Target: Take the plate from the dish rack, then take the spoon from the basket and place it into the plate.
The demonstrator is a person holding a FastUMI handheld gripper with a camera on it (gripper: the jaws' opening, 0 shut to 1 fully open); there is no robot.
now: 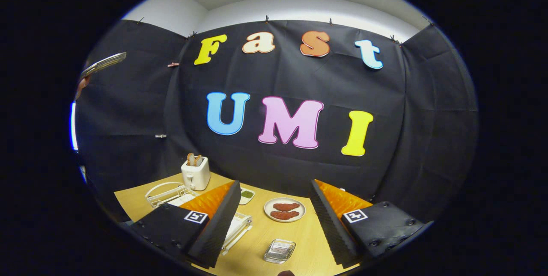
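The tool (275, 184) is standing wide open, its two fingers spread far apart and gripping nothing. It is riding high and level above the pale wooden counter (299, 241), probably so the whole layout is staying in sight.

The boxy white toaster (195, 173), with browned toast sticking out of its slots, is serving as the landmark at the counter's far edge. Just in front of the toaster, the white wire dish rack (165, 192) is sitting. Something flat and pale is lying at the rack's near side, half hidden by the left finger, and I cannot tell whether it is a plate.

Nearer than the toaster and off towards the right finger, a white slatted basket (239, 224) is peeking out from behind the left finger. What it is holding is too hidden to tell.

Further that way from the toaster, a round pale plate (284, 209) is lying flat on the counter and carrying two reddish-brown patties. No spoon is lying in it. Whether this is the task's plate I cannot settle.

A small clear ribbed glass dish (279, 251) is resting nearest the tool.
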